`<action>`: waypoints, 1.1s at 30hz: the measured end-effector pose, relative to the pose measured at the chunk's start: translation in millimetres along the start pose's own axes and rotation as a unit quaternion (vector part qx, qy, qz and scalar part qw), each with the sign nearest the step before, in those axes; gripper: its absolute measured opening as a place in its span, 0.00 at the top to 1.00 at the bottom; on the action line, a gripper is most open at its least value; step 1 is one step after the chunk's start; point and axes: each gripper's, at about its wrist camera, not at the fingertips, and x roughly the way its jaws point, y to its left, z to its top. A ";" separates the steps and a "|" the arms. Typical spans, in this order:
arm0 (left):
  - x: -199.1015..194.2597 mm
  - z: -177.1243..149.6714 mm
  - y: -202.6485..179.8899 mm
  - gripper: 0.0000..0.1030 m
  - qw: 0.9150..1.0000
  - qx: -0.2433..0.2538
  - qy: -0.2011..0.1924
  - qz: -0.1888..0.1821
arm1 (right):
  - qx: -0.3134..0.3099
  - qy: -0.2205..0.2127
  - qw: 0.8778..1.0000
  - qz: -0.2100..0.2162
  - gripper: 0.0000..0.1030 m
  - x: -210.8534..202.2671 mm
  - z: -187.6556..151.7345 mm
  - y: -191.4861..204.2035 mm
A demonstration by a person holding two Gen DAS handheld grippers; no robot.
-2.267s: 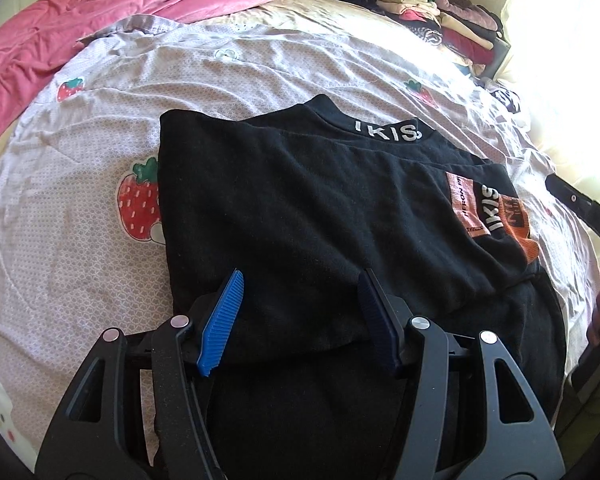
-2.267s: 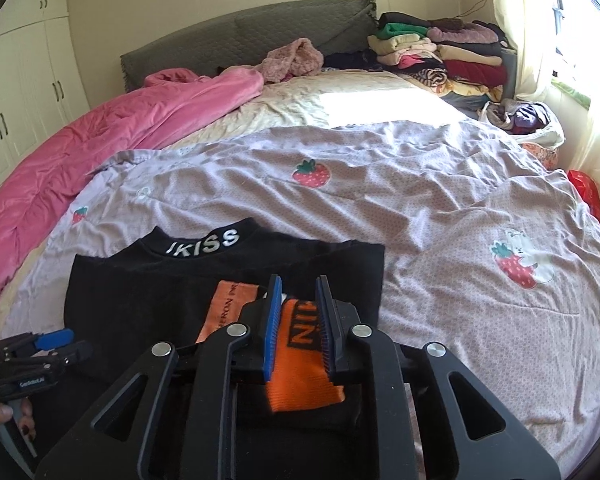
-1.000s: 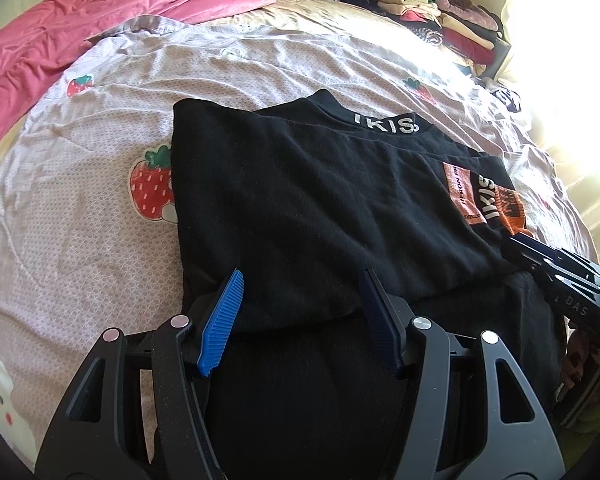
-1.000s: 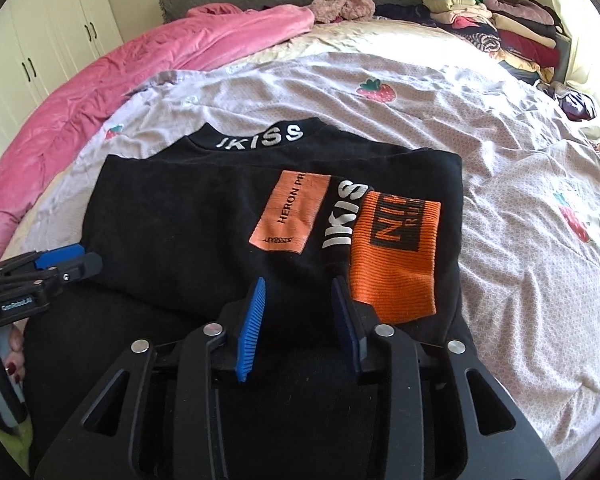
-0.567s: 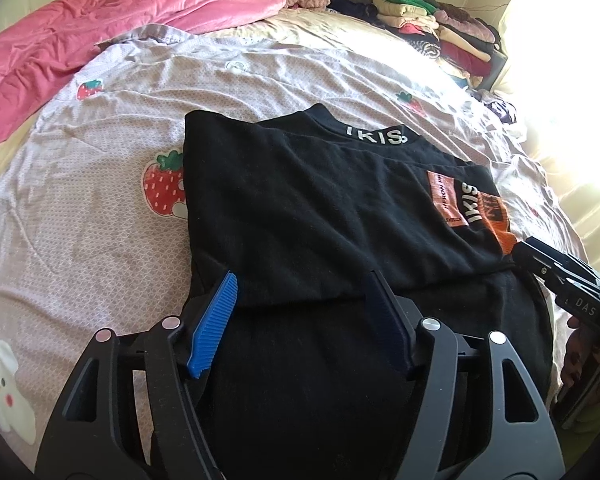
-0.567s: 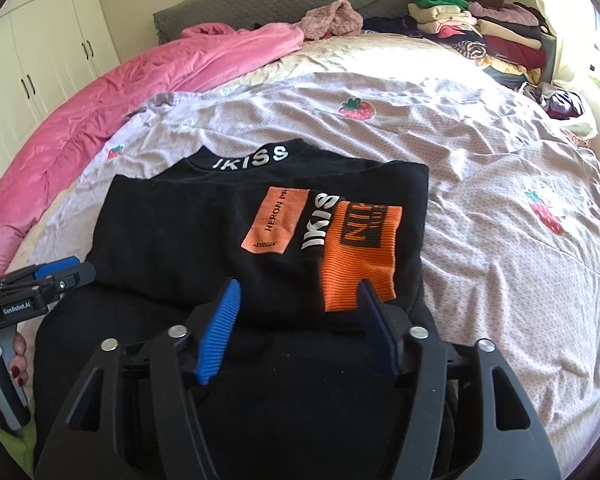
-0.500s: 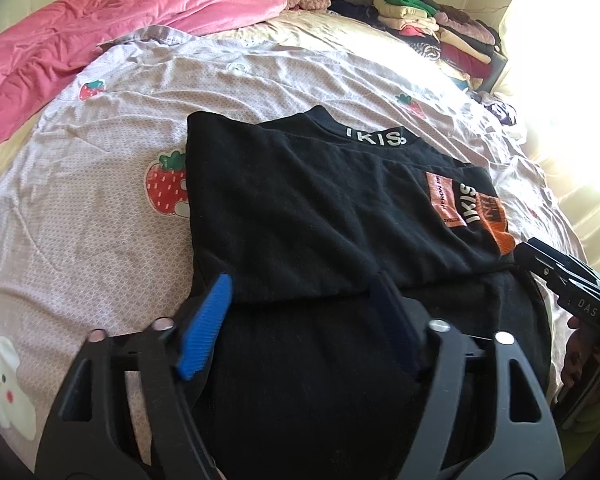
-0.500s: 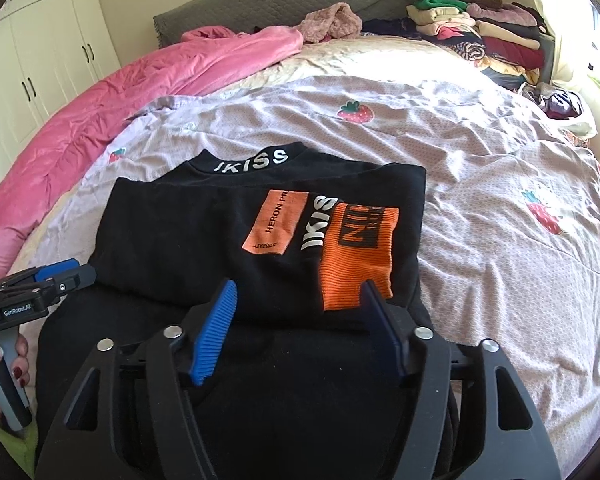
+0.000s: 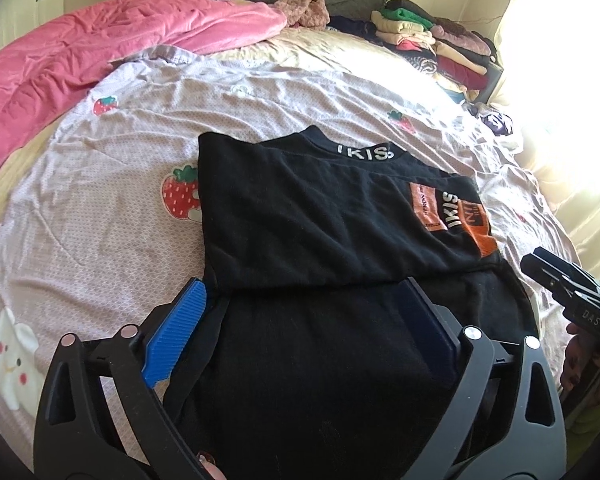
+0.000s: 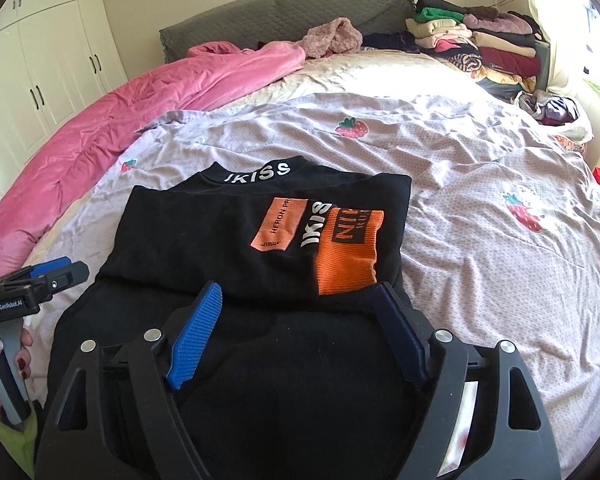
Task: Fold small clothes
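A black sweater [image 9: 324, 220] with an "IKISS" collar and an orange cuffed sleeve [image 10: 348, 252] lies on the bed, sleeves folded over its chest. It also shows in the right wrist view [image 10: 220, 240]. My left gripper [image 9: 304, 312] is open and empty over the sweater's lower left part. My right gripper [image 10: 300, 316] is open and empty over the lower right part, just below the orange cuff. Each gripper shows at the edge of the other's view: the right gripper [image 9: 572, 292], the left gripper [image 10: 48, 276].
The bed has a lilac strawberry-print sheet [image 9: 100, 208]. A pink duvet [image 10: 148, 100] lies along the left. A stack of folded clothes [image 10: 476, 40] stands at the back right by the grey headboard [image 10: 284, 16]. White wardrobes [image 10: 40, 64] stand on the left.
My right gripper let go of the orange cuff and opened wide. Both grippers pulled back toward the sweater's hem, and the left one opened a little wider.
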 end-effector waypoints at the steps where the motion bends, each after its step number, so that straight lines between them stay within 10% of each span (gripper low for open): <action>1: -2.0 -0.3 -0.7 0.11 1.000 0.001 -0.001 0.001 | 0.000 -0.001 1.000 0.000 0.25 -2.5 -1.1 -0.4; 33: -51.0 -48.1 -1.6 0.09 1.000 0.008 -0.021 0.021 | -0.070 0.016 0.997 0.030 0.22 -60.8 -71.0 31.2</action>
